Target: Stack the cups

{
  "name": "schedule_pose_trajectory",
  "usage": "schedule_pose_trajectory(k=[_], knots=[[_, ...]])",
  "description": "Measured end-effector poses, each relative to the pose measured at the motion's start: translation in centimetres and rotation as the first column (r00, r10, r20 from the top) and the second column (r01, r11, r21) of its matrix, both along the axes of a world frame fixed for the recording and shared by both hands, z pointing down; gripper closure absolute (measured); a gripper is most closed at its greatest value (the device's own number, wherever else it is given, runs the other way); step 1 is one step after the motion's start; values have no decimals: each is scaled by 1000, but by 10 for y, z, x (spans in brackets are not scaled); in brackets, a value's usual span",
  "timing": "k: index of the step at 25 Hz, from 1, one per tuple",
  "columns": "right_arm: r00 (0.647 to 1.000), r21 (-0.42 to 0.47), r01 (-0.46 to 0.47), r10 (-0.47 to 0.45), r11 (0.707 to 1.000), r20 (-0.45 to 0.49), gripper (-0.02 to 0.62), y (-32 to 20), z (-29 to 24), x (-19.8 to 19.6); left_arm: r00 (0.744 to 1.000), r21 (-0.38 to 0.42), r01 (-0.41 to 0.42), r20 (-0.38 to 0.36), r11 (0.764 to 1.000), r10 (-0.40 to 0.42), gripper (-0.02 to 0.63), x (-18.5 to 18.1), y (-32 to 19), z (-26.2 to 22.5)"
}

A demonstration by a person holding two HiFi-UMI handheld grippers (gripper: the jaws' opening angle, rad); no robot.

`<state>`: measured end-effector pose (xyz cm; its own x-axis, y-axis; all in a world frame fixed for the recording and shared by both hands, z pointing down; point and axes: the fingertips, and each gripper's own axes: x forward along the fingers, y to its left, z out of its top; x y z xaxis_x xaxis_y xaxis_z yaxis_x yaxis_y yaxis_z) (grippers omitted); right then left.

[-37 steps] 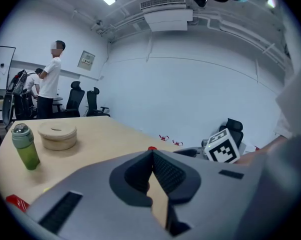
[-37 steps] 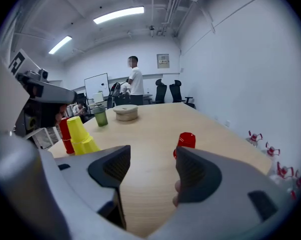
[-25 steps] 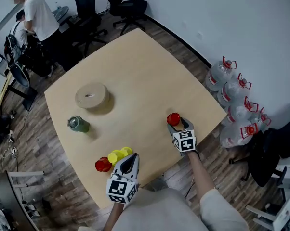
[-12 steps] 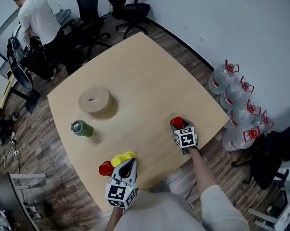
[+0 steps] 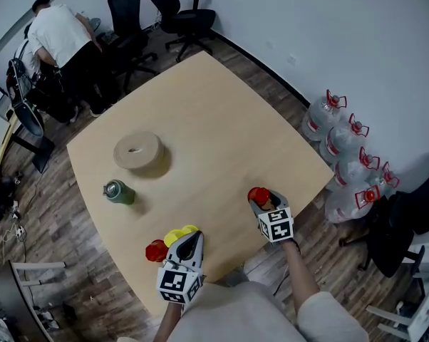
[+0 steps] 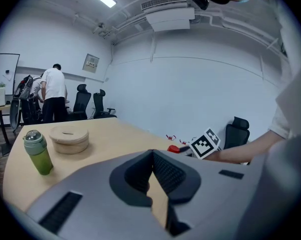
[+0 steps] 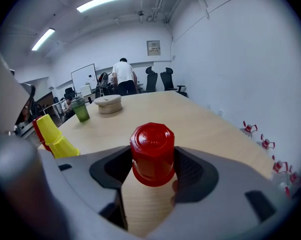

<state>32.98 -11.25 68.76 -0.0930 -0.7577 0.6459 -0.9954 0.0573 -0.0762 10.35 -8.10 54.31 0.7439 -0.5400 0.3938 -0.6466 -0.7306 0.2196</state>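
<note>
Squeezes an upside-down red cup with the right tool, near the right edge of the tabletop. Holds the left tool pinched shut and empty, just beside the yellow cups and a second red cup.

We're looking at the pale wooden bench. A round wooden box sits on it, and a green bottle stands upright near the box on its near side. Well apart from the box, by the near edge, are two upturned yellow cups with a second red cup just beside them. Far to the box's right, a red cup stands upside down.
</note>
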Motion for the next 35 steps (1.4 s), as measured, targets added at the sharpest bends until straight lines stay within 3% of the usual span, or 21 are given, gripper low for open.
schedule_pose_trajectory(k=[6,12,15,19,26,35], knots=[[1000,25,-4,4,1000,11,337,42,-24,-19,1000,10,-14,-20,1000,15,595,2,1,-4],[999,56,40,-40,998,-1,337,49,-47,-32,1000,26,6,-29,1000,-5,595,-4,6,-9],[997,82,82,-83,993,1,337,41,-61,-40,999,35,28,-33,999,-27,595,-8,8,-11],[981,109,194,-195,975,-3,337,20,-77,-83,995,48,94,-27,994,-93,595,-39,8,-16],[920,160,389,-393,907,-6,337,-13,-104,-170,971,70,238,-24,969,-237,595,-101,7,-25],[785,196,614,-619,765,-43,337,-24,-132,-275,922,91,387,-32,917,-386,595,-167,14,-33]])
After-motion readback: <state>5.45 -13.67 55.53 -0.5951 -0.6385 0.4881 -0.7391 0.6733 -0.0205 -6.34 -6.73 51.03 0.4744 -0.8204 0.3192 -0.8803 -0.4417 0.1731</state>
